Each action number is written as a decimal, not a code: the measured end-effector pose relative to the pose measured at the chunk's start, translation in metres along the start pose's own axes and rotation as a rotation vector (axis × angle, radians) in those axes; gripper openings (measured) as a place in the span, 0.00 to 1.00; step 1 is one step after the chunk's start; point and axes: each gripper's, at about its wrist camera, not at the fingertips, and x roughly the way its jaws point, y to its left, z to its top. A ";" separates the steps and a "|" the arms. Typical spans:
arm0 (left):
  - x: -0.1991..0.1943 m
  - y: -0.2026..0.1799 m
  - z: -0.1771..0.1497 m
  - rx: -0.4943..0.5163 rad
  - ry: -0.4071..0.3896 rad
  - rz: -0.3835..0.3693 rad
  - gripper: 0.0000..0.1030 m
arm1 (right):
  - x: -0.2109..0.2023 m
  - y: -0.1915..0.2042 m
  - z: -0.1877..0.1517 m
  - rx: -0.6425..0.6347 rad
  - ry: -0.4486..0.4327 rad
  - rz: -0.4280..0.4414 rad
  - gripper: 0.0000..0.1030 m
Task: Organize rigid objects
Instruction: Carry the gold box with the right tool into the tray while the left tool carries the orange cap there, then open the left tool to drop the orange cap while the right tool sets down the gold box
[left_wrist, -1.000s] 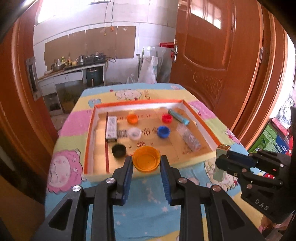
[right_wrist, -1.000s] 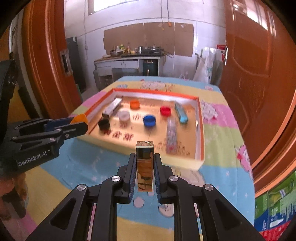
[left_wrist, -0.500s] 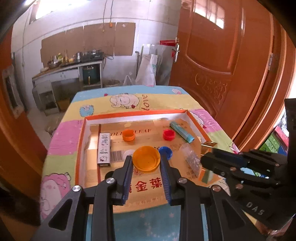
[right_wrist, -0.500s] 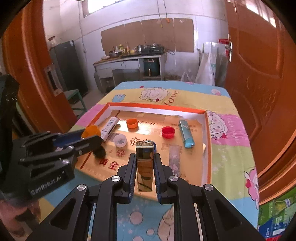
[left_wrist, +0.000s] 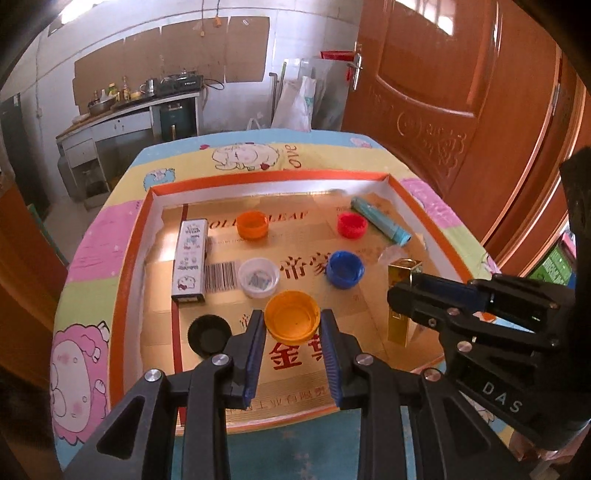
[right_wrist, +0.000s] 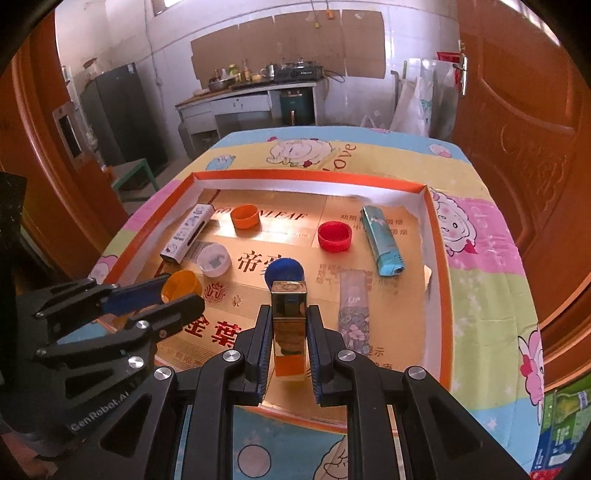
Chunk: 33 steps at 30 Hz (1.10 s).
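- Currently, the left gripper (left_wrist: 292, 328) clamps an orange cap (left_wrist: 292, 316) between its blue pads, above the near part of the orange-rimmed tray (left_wrist: 127, 266).
- The right gripper (right_wrist: 288, 332) is closed on an upright gold box (right_wrist: 289, 328), over the tray's near right area.
- Inside the tray lie a blue cap (left_wrist: 345, 268), red cap (left_wrist: 352, 226), white cap (left_wrist: 258, 277), black cap (left_wrist: 208, 334), small orange cap (left_wrist: 252, 224), white carton (left_wrist: 190, 266) and teal lighter (right_wrist: 382, 240).

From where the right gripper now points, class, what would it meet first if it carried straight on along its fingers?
Probably the blue cap: it sits just beyond the gold box clamped in the right gripper. Because the gripper tilts downward, the tray's gold floor before the cap could come first; depth is unclear.
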 end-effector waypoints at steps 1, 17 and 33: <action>0.001 -0.001 0.000 0.005 0.003 0.005 0.29 | 0.001 0.000 -0.001 -0.003 0.004 0.001 0.17; 0.023 -0.001 -0.009 0.034 0.037 0.044 0.29 | 0.019 0.000 -0.004 -0.007 0.035 -0.007 0.17; 0.021 0.006 -0.012 0.022 -0.003 0.013 0.31 | 0.027 -0.002 -0.008 0.000 0.041 0.003 0.20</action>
